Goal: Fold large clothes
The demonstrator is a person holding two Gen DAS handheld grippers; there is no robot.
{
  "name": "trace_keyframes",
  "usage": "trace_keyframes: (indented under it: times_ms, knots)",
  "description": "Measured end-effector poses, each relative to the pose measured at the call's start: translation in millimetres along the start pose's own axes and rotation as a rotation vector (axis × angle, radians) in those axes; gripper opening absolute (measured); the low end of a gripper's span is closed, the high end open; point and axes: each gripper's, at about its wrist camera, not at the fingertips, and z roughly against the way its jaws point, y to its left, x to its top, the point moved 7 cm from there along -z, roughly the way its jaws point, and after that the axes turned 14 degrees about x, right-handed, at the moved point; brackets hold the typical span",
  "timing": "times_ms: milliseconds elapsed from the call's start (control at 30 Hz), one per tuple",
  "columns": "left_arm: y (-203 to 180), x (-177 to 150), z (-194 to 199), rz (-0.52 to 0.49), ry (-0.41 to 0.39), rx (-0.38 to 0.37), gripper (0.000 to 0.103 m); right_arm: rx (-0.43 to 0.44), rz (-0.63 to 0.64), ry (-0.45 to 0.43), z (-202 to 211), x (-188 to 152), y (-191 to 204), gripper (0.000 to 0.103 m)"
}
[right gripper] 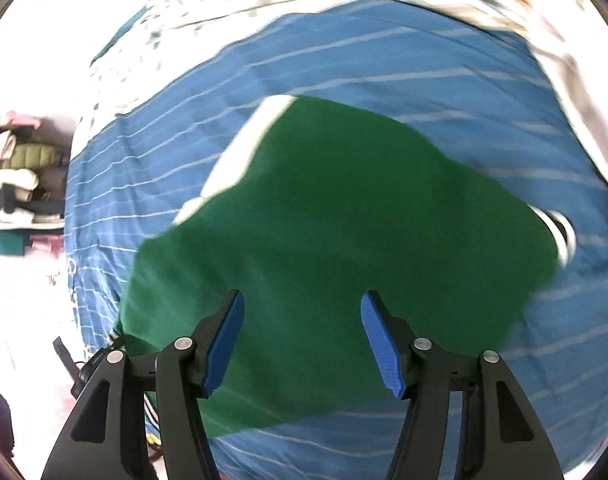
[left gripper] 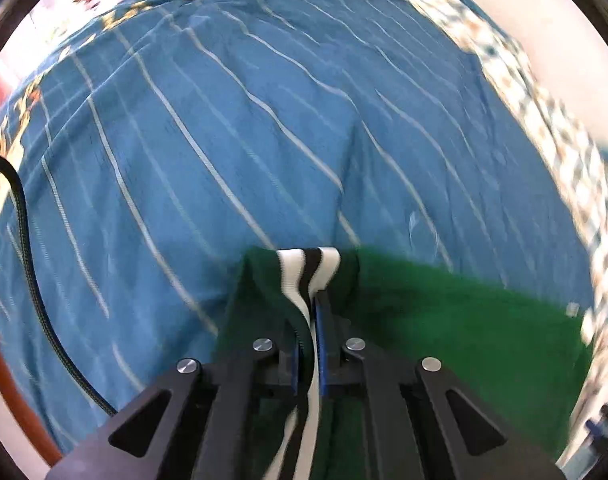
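Your left gripper (left gripper: 309, 304) is pinching the green garment's (right gripper: 323, 216) striped cuff (left gripper: 307, 268); your right gripper (right gripper: 302, 312) is hovering wide-fingered above it on the blue striped sheet (left gripper: 224, 120).

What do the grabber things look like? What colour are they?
Both look alike. The left gripper and right gripper have black angular arms with triangle cut-outs, round silver bolts and bright blue ridged pads lining the jaws. A black braided cable trails beside the left one.
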Motion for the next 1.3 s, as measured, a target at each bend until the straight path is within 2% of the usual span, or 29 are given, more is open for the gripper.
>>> trace_keyframes:
  times_ms: [133, 167, 200, 233, 300, 433, 533, 567, 600, 667, 700, 767, 867, 933, 967, 1033, 1100, 1200, 1300]
  knots:
    - [7.3, 25.3, -12.6, 0.03, 0.003, 0.008, 0.004, 0.016, 0.108, 0.009, -29.5, 30.2, 40.5, 0.063]
    - [6.7, 27.5, -17.5, 0.025, 0.017, 0.009, 0.004, 0.022, 0.14, 0.056, -46.7, 34.0, 47.0, 0.062]
    - [5.5, 27.7, -19.8, 0.011, 0.027, 0.012, 0.004, 0.007, 0.162, 0.137, -70.0, 35.8, 50.1, 0.052]
    - [4.2, 26.9, -18.4, -0.012, 0.022, 0.019, 0.005, -0.023, 0.175, 0.182, -90.2, 37.9, 48.7, 0.041]
    - [3.4, 25.1, -12.9, -0.045, 0.011, 0.037, 0.009, -0.118, 0.221, 0.245, -121.9, 45.0, 41.0, 0.041]
    - [19.9, 17.4, 4.4, -0.012, -0.013, -0.004, 0.012, -0.169, 0.237, 0.244, -155.0, 66.0, 27.4, 0.039]
    - [39.8, 18.6, 22.0, 0.063, -0.041, 0.012, 0.014, -0.247, 0.275, 0.239, -153.8, 68.6, 43.1, 0.04]
    - [43.9, 18.7, 26.6, 0.075, -0.051, 0.02, 0.025, -0.236, 0.288, 0.222, -148.1, 67.6, 53.0, 0.04]
    - [52.0, 17.4, 36.6, 0.097, -0.071, 0.03, 0.053, -0.179, 0.305, 0.199, -141.4, 65.5, 68.0, 0.04]
    - [59.2, 14.9, 49.6, 0.124, -0.108, 0.042, 0.099, -0.124, 0.362, 0.192, -144.0, 60.5, 90.7, 0.04]
    - [65.4, 11.0, 59.8, 0.137, -0.144, 0.056, 0.099, -0.143, 0.381, 0.198, -152.5, 59.9, 92.0, 0.04]
    - [73.4, 3.2, 65.9, 0.152, -0.166, 0.088, 0.099, -0.203, 0.371, 0.24, -189.2, 60.9, 78.7, 0.04]
    - [88.0, -25.0, 65.8, 0.211, -0.129, 0.085, 0.099, -0.242, 0.36, 0.219, -209.5, 68.2, 79.3, 0.04]
    - [102.1, -64.8, 68.7, 0.292, -0.069, 0.055, 0.099, -0.264, 0.356, 0.212, -200.8, 67.1, 89.2, 0.041]
    - [104.2, -78.5, 71.2, 0.318, -0.051, 0.042, 0.098, -0.236, 0.346, 0.195, -190.4, 64.9, 93.5, 0.041]
    - [109.8, -122.2, 75.5, 0.396, 0.004, 0.005, 0.098, -0.142, 0.312, 0.174, -169.6, 56.9, 98.9, 0.052]
    - [106.6, -167.1, 73.3, 0.481, 0.074, -0.051, 0.099, -0.069, 0.29, 0.163, -149.7, 43.8, 98.6, 0.056]
    - [89.0, -199.1, 55.0, 0.565, 0.158, -0.158, 0.098, -0.026, 0.274, 0.14, -119.5, 19.1, 89.6, 0.056]
    - [70.3, -202.1, 25.5, 0.658, 0.202, -0.28, 0.097, -0.001, 0.223, 0.158, -107.4, -4.2, 76.0, 0.056]
